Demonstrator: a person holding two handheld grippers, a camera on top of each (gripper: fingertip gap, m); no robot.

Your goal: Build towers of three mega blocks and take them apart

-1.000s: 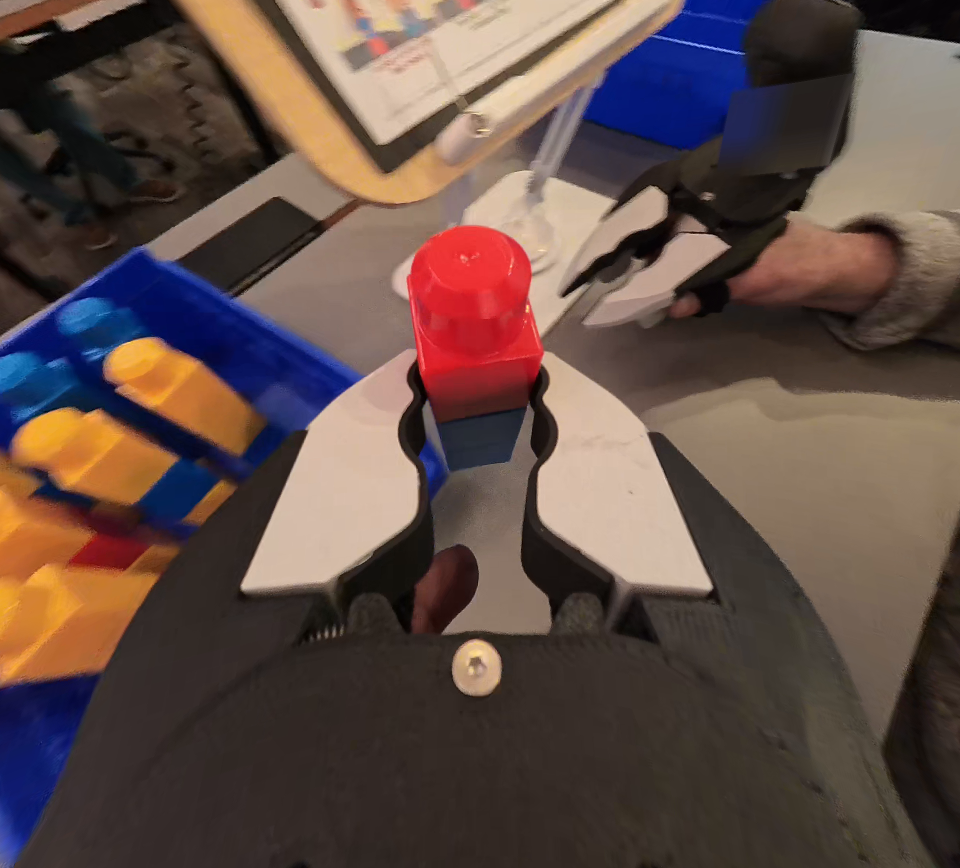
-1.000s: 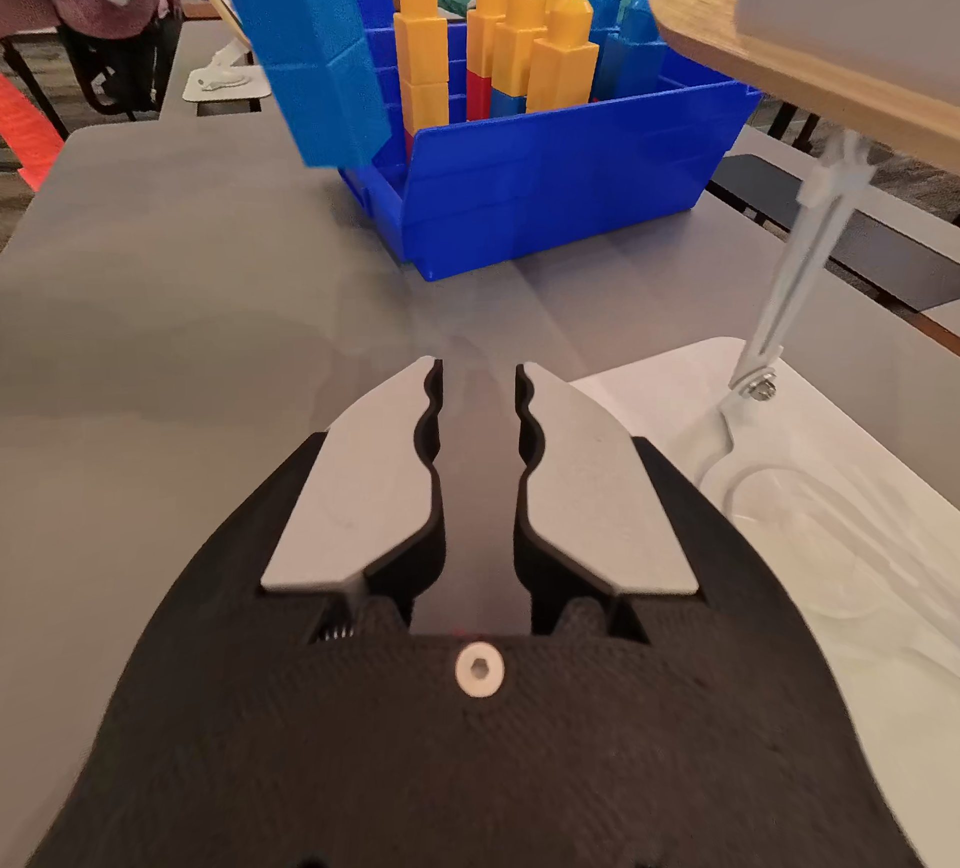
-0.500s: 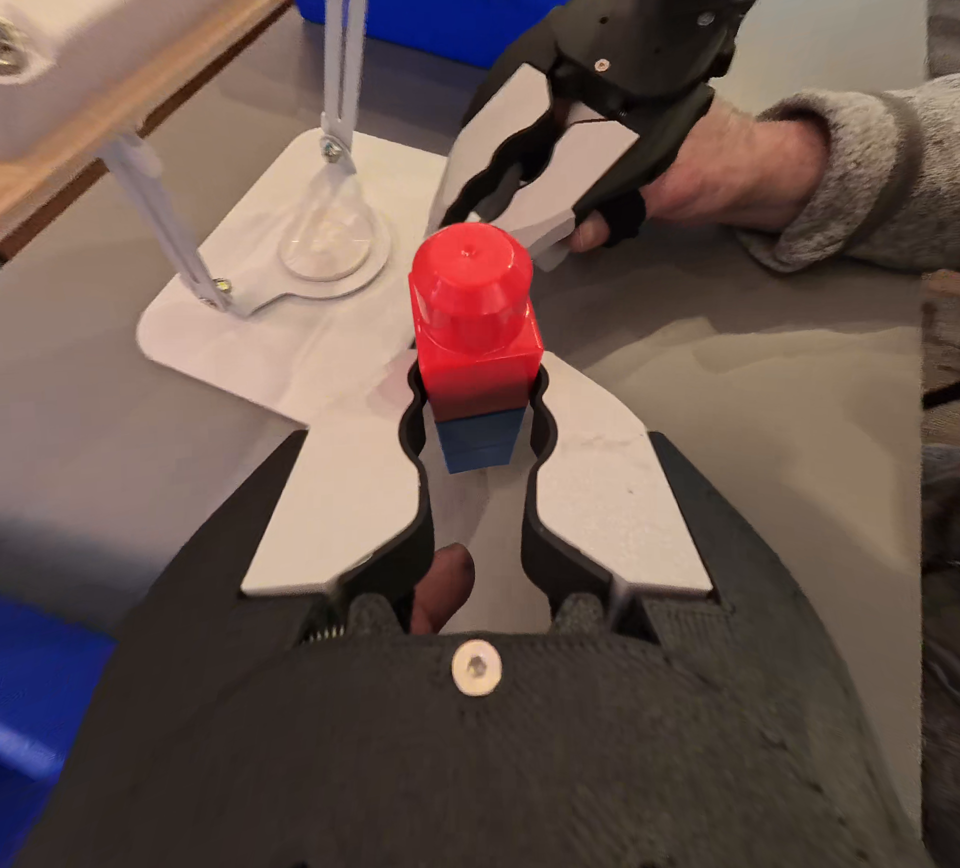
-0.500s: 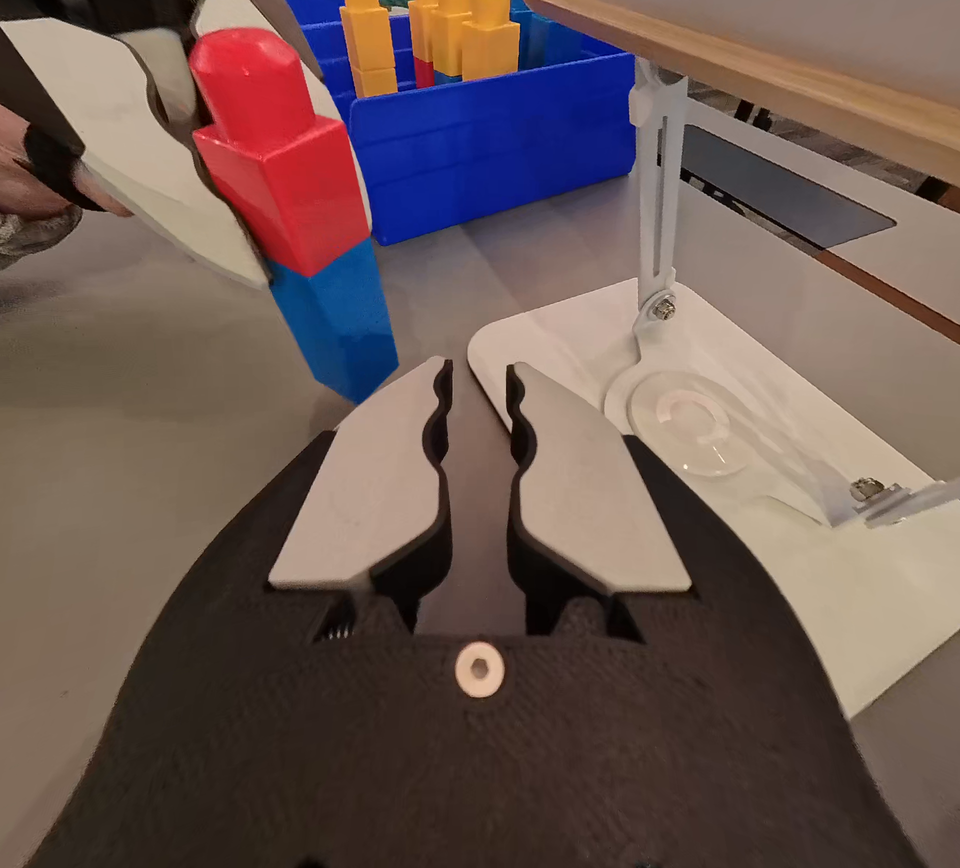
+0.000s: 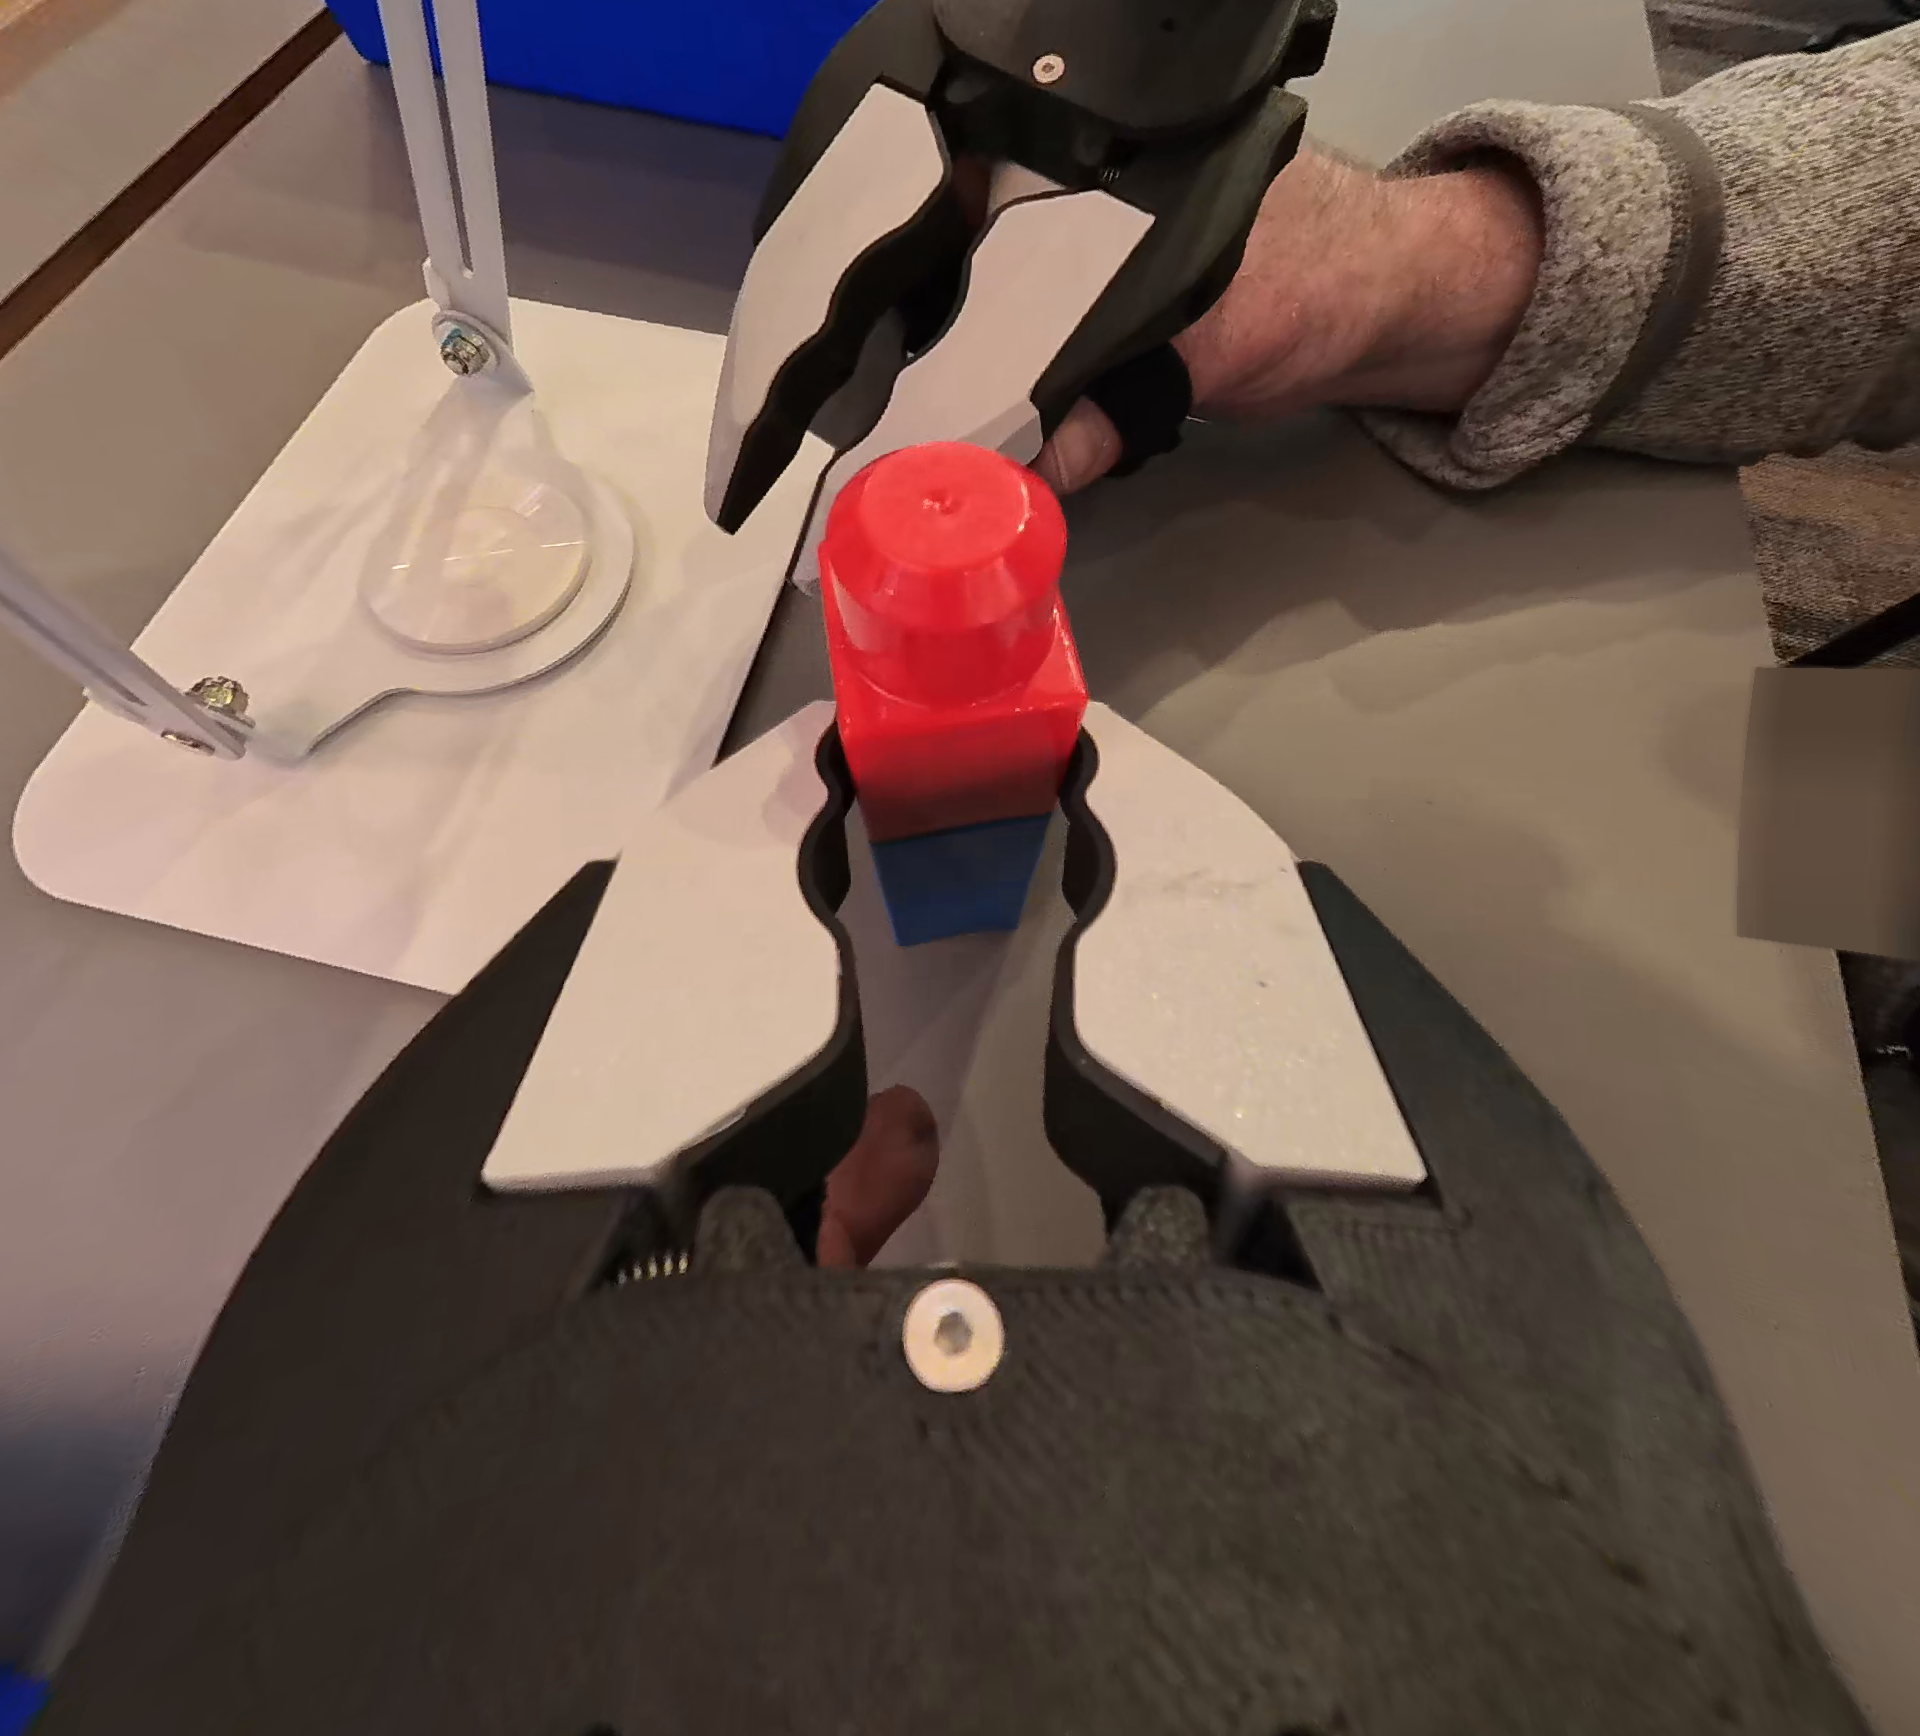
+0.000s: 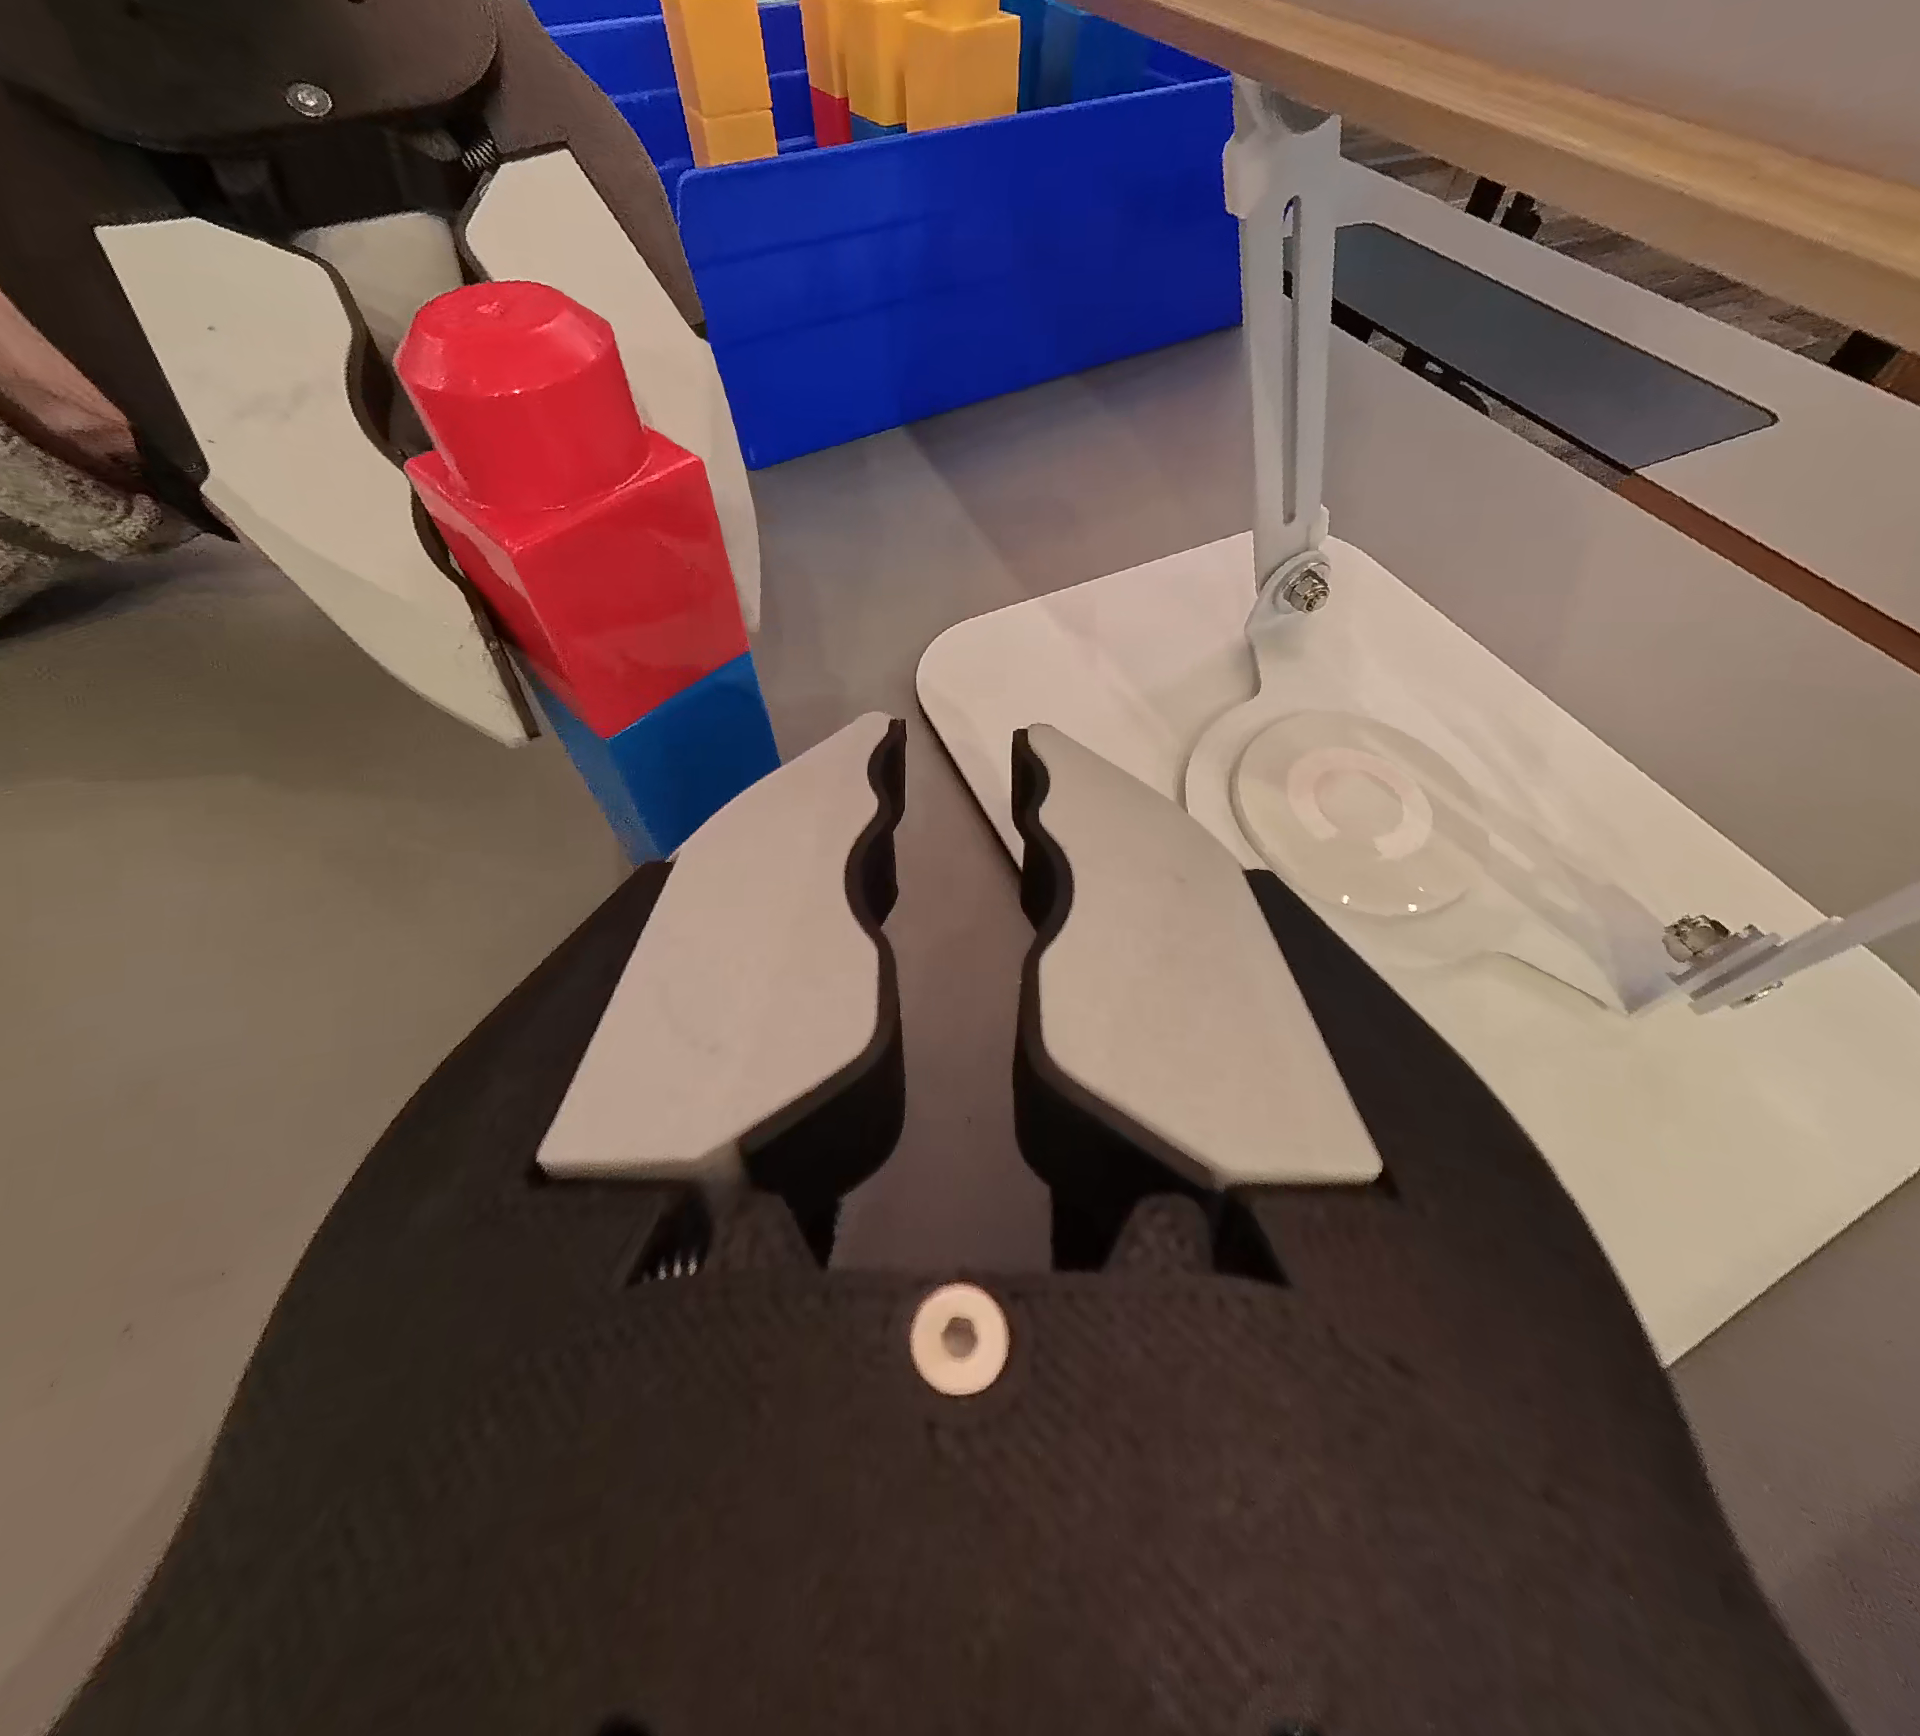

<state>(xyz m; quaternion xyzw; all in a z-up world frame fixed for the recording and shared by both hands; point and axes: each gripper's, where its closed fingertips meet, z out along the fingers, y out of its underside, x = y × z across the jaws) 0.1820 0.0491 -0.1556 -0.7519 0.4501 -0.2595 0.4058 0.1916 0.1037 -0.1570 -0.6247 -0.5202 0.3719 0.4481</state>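
Since the earlier frames, the left gripper (image 5: 954,777) has carried its load away from the near blue plastic bin of blocks (image 6: 966,273) to the grey tabletop (image 5: 1403,751) beside the white stand base plate (image 5: 343,751), and the right gripper (image 6: 956,741) has drawn close, its jaws narrowed.

Nearest, the left gripper is clamped on the glossy red plastic mega block (image 5: 956,658), both pads pressing its square sides. Below it a blue plastic block (image 5: 951,886) is plugged on; the stack hangs tilted, its foot hidden in both views, so contact with the table cannot be told.

The right gripper's fingers (image 6: 748,917) stand slightly apart with nothing between them, just beside the blue block.

Judgement: the blocks look light, rigid and hollow, with smooth faces likely to slip under a weak pinch. The flat square sides are the sound hold, not the round stud. To separate them, the right gripper should take the blue block across its flats.

Farther off, yellow block towers (image 6: 914,24) stand in the bin.
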